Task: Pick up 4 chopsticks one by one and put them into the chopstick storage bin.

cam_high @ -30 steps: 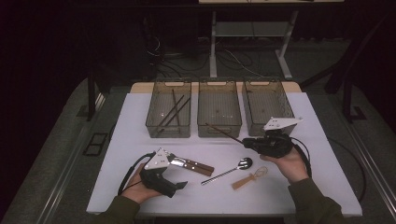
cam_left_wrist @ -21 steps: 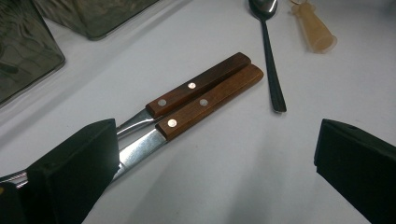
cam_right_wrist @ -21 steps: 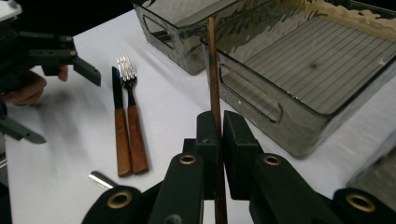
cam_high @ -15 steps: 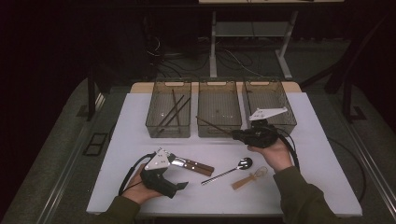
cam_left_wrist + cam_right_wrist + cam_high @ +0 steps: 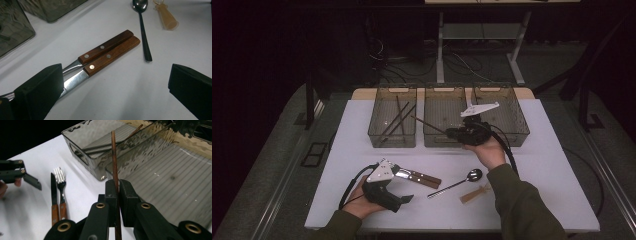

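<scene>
High view: the right gripper (image 5: 451,133) is clenched on a dark chopstick (image 5: 428,124), carried over the middle bin (image 5: 443,140), its free end aiming toward ten o'clock at the left bin (image 5: 392,140), where a few like sticks (image 5: 396,119) already lie. So I judge the sorting partly done. Left on the worktop (image 5: 552,165) are a knife (image 5: 424,178) and fork with wooden handles, a spoon (image 5: 457,182) and a small wooden piece (image 5: 475,193). The left gripper (image 5: 404,199) rests at about seven o'clock, released, jaws wide apart just beside the knife. The right bin (image 5: 518,137) looks empty. Room is open between the bins' near walls and the cutlery; the stick must clear the rims of the middle and left bins, which stand close together, and the worktop's front edge lies near the left hand
</scene>
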Available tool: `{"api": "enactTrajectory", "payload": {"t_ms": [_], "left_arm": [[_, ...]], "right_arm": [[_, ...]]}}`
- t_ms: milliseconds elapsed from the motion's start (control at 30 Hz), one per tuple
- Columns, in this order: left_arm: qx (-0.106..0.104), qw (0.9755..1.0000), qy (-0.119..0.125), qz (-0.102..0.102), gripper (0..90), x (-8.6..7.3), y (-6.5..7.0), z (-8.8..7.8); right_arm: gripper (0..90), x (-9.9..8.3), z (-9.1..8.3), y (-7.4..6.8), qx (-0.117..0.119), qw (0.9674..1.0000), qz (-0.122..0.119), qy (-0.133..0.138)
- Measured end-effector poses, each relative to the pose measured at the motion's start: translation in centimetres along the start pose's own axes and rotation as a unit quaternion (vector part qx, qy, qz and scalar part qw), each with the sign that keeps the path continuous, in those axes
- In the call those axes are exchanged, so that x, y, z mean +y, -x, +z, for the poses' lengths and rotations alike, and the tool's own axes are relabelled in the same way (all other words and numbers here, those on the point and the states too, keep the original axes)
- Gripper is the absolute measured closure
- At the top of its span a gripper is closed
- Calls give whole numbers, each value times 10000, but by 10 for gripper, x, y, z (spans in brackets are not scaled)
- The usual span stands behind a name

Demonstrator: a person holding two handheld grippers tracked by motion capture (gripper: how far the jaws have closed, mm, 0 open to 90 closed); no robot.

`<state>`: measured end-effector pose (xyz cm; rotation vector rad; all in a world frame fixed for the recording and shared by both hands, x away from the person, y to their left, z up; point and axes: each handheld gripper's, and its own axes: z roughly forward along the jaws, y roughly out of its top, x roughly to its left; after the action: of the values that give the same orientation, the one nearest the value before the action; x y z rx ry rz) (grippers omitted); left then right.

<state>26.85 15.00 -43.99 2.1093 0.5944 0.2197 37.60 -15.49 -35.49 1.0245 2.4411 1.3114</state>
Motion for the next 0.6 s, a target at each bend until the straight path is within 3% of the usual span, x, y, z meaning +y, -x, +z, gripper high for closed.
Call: {"api": "enactTrajectory", "payload": {"t_ms": [600], "left_arm": [[1, 10000, 31, -11, 0, 0, 1, 1]], "right_arm": [[848, 44, 47, -5, -127, 9998, 116, -48]]}}
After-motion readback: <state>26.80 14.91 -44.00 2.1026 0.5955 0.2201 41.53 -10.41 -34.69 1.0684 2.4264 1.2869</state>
